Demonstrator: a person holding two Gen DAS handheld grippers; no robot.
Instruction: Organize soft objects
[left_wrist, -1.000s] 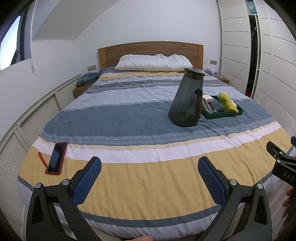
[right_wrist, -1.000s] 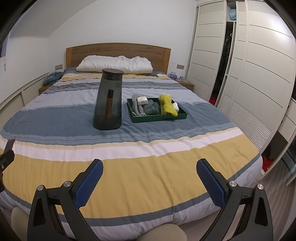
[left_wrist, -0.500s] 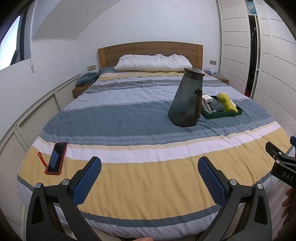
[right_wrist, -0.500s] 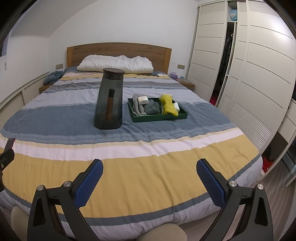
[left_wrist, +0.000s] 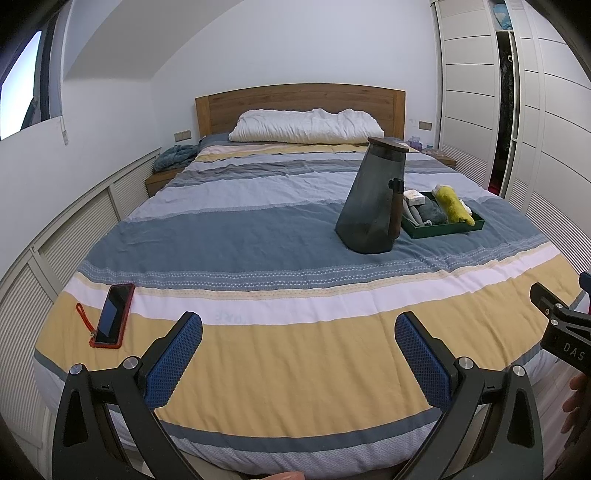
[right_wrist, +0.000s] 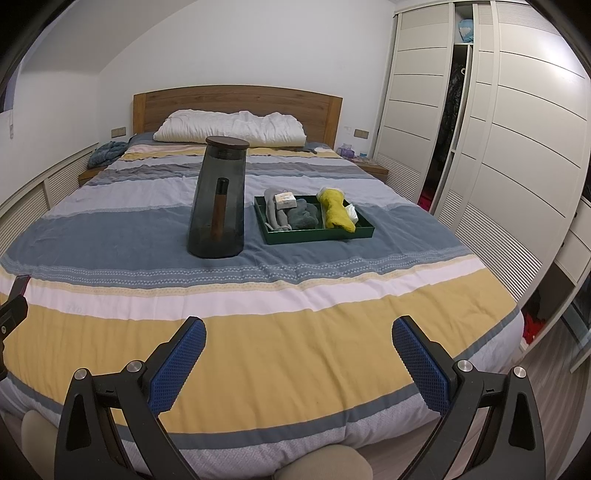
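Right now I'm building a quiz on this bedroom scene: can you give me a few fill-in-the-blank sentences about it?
1. The yellow cloth lies in a dark ____ tray.
2. The tall smoky container stands to the ____ of that tray in the right wrist view.
3. The phone has a ____ case.
4. The left gripper and right gripper are both ____.

Missing words: green; left; red; open

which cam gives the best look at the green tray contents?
Right wrist: the green tray sits unobstructed, showing the grey cloths and yellow cloth. In the left wrist view, the dark canister hides the tray's near-left end.
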